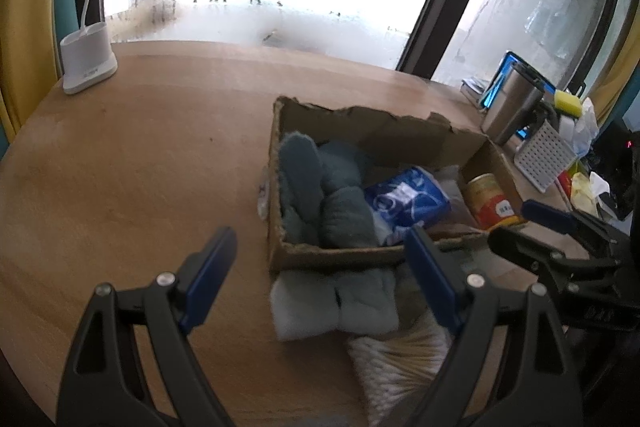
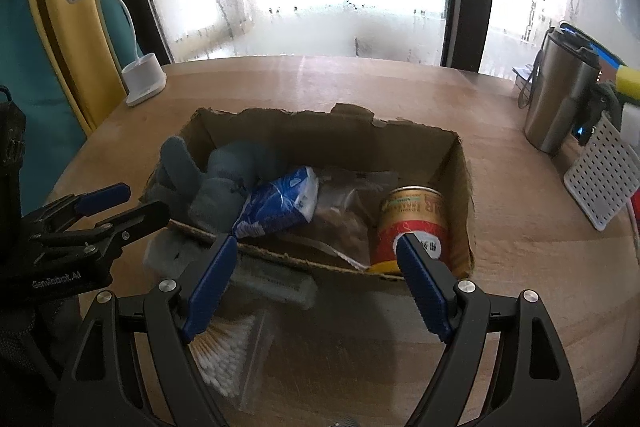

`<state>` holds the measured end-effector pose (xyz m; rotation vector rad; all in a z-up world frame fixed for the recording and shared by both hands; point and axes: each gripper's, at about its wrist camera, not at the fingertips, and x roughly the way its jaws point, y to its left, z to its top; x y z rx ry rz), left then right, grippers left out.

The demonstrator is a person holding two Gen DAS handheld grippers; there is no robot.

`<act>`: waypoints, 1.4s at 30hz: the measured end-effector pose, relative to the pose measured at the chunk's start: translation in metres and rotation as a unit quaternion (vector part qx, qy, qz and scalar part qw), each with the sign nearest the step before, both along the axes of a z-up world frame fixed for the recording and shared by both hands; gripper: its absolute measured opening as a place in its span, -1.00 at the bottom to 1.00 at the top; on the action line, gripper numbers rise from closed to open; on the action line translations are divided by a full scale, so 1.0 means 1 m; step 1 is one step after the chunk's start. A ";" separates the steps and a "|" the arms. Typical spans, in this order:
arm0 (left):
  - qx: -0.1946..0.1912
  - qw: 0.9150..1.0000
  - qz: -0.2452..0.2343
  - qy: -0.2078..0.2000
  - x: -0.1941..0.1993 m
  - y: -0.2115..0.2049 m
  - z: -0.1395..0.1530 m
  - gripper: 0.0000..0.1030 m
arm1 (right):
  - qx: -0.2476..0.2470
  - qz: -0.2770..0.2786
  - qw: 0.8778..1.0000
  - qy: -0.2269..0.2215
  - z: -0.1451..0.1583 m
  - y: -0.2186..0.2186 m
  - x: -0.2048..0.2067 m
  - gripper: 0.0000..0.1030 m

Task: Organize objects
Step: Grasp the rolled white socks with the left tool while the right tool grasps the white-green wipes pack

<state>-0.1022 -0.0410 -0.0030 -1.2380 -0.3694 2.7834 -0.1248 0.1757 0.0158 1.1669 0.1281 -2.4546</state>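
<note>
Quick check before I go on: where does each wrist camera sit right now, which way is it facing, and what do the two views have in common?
Left wrist: on the left gripper, angled down over the table's near edge toward the cardboard box; its own open fingers show, plus the right gripper at right.
Right wrist: on the right gripper, facing the same box head-on; its open fingers show, plus the left gripper at left.
Shared: box, can, blue packet, cotton swabs, lamp, steel tumbler.

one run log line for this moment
left gripper: open, empty | right gripper: open, empty | cardboard box: holds can, tissue pack
</note>
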 end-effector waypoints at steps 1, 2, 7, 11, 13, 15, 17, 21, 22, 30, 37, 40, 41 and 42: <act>0.001 1.000 -0.001 0.000 0.000 0.001 -0.001 0.69 | 0.000 0.000 1.000 0.001 0.001 0.001 0.001 0.64; 0.001 1.000 -0.002 -0.001 0.002 0.002 -0.001 0.69 | 0.000 0.000 1.000 0.002 0.001 0.002 0.002 0.64; -0.001 1.000 -0.007 -0.004 0.007 0.004 -0.005 0.69 | -0.002 -0.002 1.000 -0.002 -0.002 0.004 0.007 0.64; -0.001 1.000 -0.010 -0.010 0.011 0.004 -0.010 0.69 | 0.000 0.001 1.000 -0.011 -0.008 0.002 0.011 0.64; -0.002 1.000 -0.010 -0.012 0.012 0.003 -0.012 0.69 | 0.000 0.001 1.000 -0.014 -0.011 0.001 0.012 0.64; -0.001 1.000 -0.009 -0.015 0.013 0.000 -0.015 0.69 | 0.003 0.000 1.000 -0.015 -0.013 -0.001 0.013 0.64; -0.001 1.000 -0.009 -0.017 0.014 -0.001 -0.017 0.69 | 0.001 0.001 1.000 -0.018 -0.015 -0.002 0.013 0.64; 0.002 1.000 -0.009 -0.017 0.016 -0.006 -0.020 0.69 | 0.002 0.002 1.000 -0.023 -0.018 -0.006 0.015 0.64; 0.003 1.000 -0.010 -0.018 0.016 -0.007 -0.022 0.69 | 0.002 0.002 1.000 -0.024 -0.018 -0.007 0.015 0.64; 0.007 1.000 -0.010 -0.024 0.019 -0.013 -0.027 0.69 | 0.006 0.011 0.999 -0.041 -0.030 -0.020 0.015 0.64; 0.008 0.999 0.002 -0.031 0.018 -0.023 -0.034 0.69 | 0.008 0.014 0.999 -0.052 -0.039 -0.031 0.010 0.63; 0.012 0.999 0.009 -0.030 0.017 -0.026 -0.034 0.69 | 0.006 0.012 0.998 -0.058 -0.043 -0.033 0.007 0.64; 0.012 0.999 0.009 -0.030 0.016 -0.026 -0.035 0.69 | 0.004 0.012 0.998 -0.061 -0.043 -0.034 0.007 0.64; 0.012 0.999 0.009 -0.031 0.015 -0.026 -0.035 0.69 | 0.002 0.013 0.998 -0.064 -0.044 -0.035 0.005 0.64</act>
